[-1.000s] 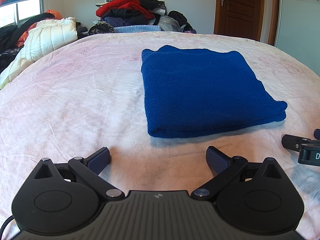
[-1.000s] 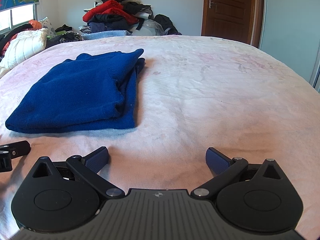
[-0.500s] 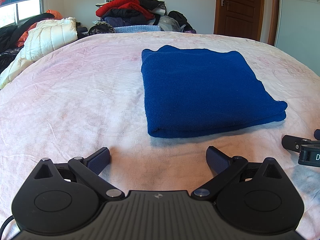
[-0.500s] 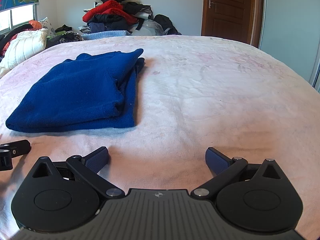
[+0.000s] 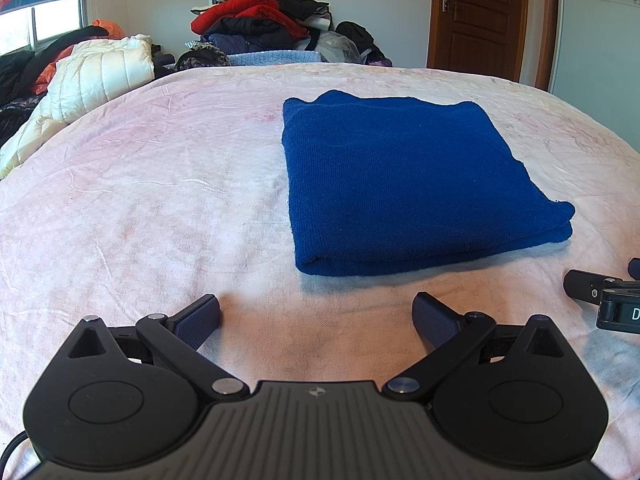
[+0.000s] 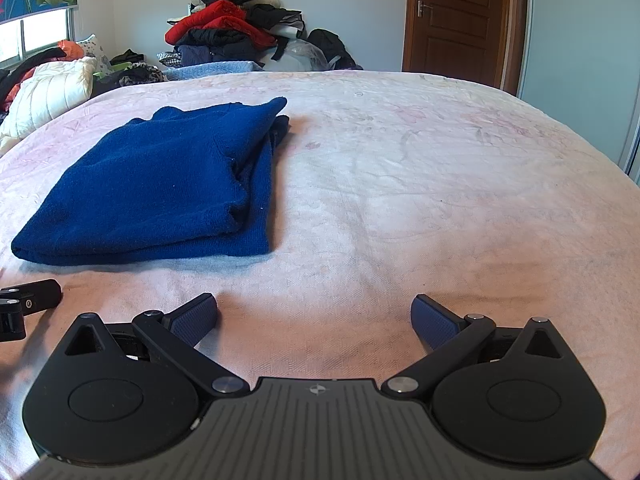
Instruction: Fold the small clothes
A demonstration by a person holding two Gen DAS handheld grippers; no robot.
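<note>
A dark blue knitted garment [image 5: 408, 184] lies folded into a flat rectangle on the pale pink bedspread [image 5: 140, 208]. In the right wrist view the same blue garment [image 6: 160, 188] sits to the left, its layered edges showing on the right side. My left gripper [image 5: 316, 318] rests low on the bed just short of the garment's near edge, open and holding nothing. My right gripper [image 6: 314, 318] lies on bare bedspread [image 6: 440, 184] to the right of the garment, open with nothing between its fingers. Each gripper's tip shows at the edge of the other's view.
A tall heap of red and dark clothes [image 5: 260, 20] stands beyond the bed's far edge. A white quilted jacket [image 5: 96, 76] and dark clothes lie at the far left by a window. A brown door [image 5: 480, 16] is at the back right.
</note>
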